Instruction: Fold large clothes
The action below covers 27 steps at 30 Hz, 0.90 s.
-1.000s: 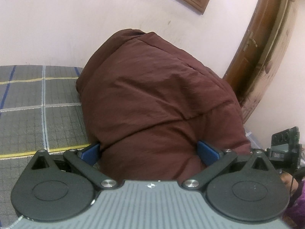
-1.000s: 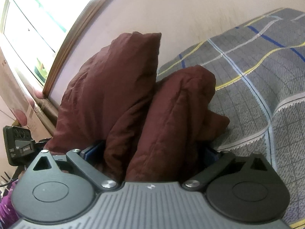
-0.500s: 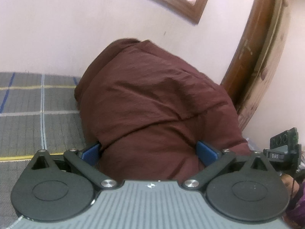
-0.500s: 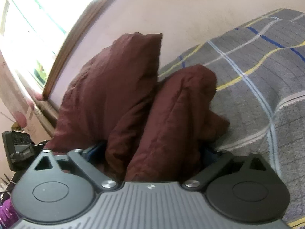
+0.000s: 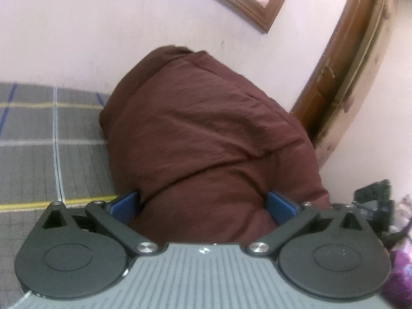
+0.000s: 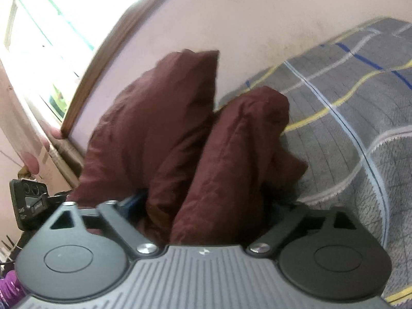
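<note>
A bulky maroon padded jacket is heaped on the grey checked bedspread against the pale wall. My left gripper has its jaws spread wide and opening. The jacket's near end bulges between its blue pads and hides the fingertips. In the right wrist view the jacket stands as two upright lobes. My right gripper is also wide and opening, with the lower folds filling the gap between its fingers. I cannot see either set of pads squeezing the fabric.
The bedspread stretches away on the side far from the window. A brown wooden door frame and a bright window flank the jacket. A black device and purple patterned cloth sit at the bed's edge.
The left wrist view has tilted and shifted slightly, so the window frame and door sit differently. The jacket keeps its place between both pairs of jaws. The right view barely differs.
</note>
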Motion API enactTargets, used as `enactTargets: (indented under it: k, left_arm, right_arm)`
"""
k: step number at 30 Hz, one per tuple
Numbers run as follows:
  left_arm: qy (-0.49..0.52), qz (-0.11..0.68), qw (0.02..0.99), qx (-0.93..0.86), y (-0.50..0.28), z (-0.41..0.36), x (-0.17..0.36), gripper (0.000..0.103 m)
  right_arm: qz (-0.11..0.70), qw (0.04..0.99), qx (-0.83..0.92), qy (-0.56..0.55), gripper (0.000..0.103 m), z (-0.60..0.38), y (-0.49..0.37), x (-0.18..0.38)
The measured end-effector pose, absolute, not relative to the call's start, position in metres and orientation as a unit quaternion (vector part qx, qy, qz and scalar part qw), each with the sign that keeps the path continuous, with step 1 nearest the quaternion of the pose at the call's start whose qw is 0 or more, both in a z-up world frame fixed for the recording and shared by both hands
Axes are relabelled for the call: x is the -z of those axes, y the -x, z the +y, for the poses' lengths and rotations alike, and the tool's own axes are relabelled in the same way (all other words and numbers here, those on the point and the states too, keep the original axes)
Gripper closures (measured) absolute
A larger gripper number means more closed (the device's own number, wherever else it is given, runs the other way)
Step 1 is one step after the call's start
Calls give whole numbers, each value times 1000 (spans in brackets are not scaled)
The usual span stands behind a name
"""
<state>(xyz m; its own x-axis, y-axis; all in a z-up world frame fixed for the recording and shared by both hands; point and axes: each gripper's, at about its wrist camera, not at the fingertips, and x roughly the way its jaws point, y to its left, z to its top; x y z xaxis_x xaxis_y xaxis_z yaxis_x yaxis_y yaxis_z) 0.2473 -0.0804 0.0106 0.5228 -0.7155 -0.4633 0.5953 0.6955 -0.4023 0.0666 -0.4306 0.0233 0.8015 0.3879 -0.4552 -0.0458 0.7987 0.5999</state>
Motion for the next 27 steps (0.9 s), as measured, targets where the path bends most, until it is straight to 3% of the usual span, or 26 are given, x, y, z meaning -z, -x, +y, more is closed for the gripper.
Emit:
enactTargets:
  k: [7,10,12,14,17,27]
  left_arm:
    - [213,371,798,423,-283,-65,26,0]
    - [217,365,798,427,-282,-74,28,0]
    - [188,343,815,427,-271,-82,18,1]
    - [177,323,831,417,-259,-87,11,1]
    - [160,295,854,398,-242,-89,1,1]
    - [99,218,913,329,-196,-56,-64,1]
  right_arm:
    - [297,890,-138,-318,0,-437,-77,-15]
    - [298,887,-147,-320,0,-436,-85,-12]
    - [295,889,-157,-314,7,-429,-90,-14]
    - [280,893,-165,-311,21,-423,-88,-19]
    - [261,903,-163,-300,31,-413,-85,-29]
    - [214,919,-205,-260,36,-353,-104,-57]
